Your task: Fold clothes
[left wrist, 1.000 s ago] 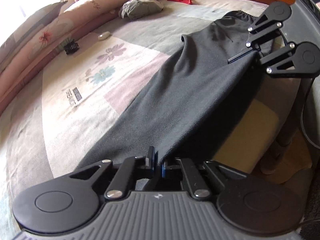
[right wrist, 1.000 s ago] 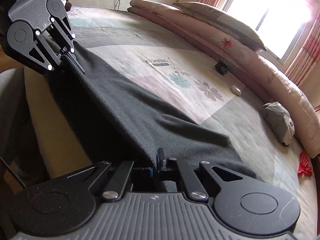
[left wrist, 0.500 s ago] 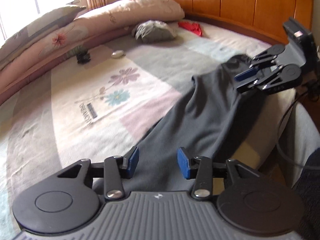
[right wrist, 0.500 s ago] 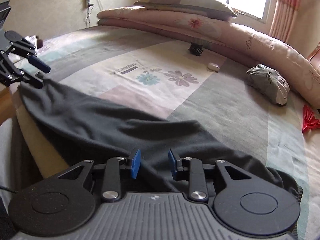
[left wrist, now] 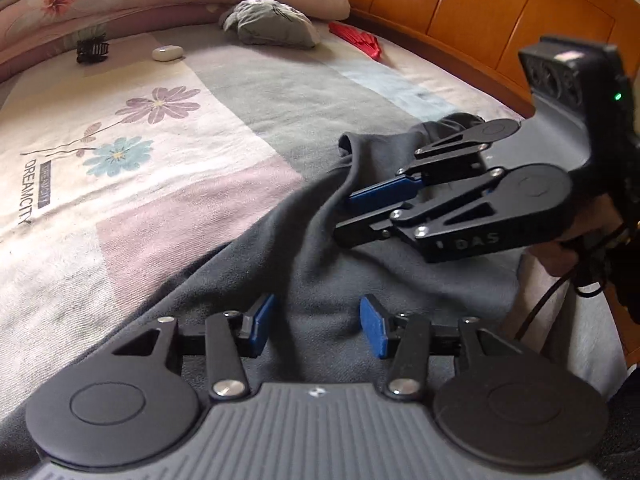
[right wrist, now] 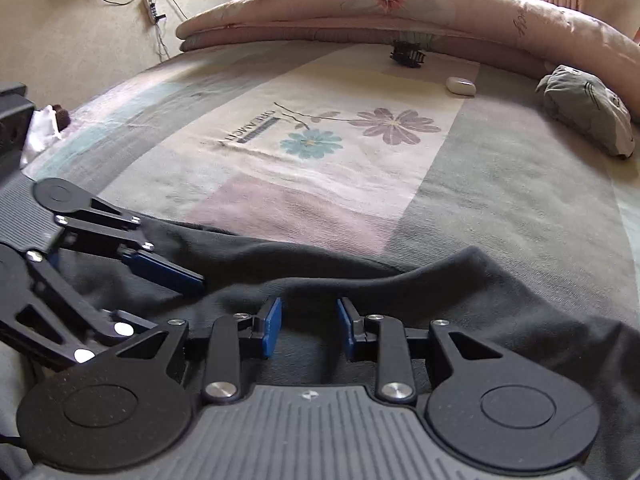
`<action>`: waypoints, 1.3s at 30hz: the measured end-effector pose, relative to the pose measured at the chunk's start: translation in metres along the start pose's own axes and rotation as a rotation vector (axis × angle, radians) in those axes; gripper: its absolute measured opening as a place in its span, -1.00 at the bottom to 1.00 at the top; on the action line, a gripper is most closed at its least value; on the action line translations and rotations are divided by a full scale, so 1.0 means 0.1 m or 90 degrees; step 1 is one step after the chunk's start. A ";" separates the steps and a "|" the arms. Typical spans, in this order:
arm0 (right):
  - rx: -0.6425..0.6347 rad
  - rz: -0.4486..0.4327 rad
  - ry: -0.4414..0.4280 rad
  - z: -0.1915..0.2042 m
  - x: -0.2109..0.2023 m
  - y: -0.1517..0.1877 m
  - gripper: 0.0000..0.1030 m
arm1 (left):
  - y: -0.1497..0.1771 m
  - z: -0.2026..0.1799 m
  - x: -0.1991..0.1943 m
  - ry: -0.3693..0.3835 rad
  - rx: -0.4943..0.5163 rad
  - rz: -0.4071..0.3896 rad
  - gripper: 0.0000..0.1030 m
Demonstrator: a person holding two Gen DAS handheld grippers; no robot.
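Grippers [left wrist: 316,326] [right wrist: 308,328]: two; garment [left wrist: 256,264]: one

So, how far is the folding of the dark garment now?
Done: the dark garment lies on the bed, rumpled. In hand: nothing; left gripper and right gripper hover with jaws open. Left: every fold, since none shows yet.

Black linkages; blue fingers [left wrist: 260,322]; silver screws.

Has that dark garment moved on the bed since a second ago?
Yes. The dark garment, earlier held stretched and lifted, now lies slack near the bed's edge, short of the flower print; both jaws open.
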State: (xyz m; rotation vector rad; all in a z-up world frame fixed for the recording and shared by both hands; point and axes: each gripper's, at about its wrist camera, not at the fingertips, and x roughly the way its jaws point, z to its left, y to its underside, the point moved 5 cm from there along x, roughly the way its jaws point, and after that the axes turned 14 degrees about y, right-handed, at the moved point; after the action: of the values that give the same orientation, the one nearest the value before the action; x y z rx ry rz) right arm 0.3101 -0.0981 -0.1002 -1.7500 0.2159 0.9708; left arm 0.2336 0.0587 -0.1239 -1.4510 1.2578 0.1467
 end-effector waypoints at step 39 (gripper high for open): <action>0.163 0.040 0.253 -1.72 -0.97 1.35 0.07 | -0.78 -0.26 0.68 0.002 -0.071 -0.041 -0.16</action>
State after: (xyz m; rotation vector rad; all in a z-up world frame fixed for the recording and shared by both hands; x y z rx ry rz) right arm 0.2558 -0.3310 -0.1124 -1.6893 0.6256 0.5987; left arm 0.3057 -0.0195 -0.1124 -1.5864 1.2202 0.1738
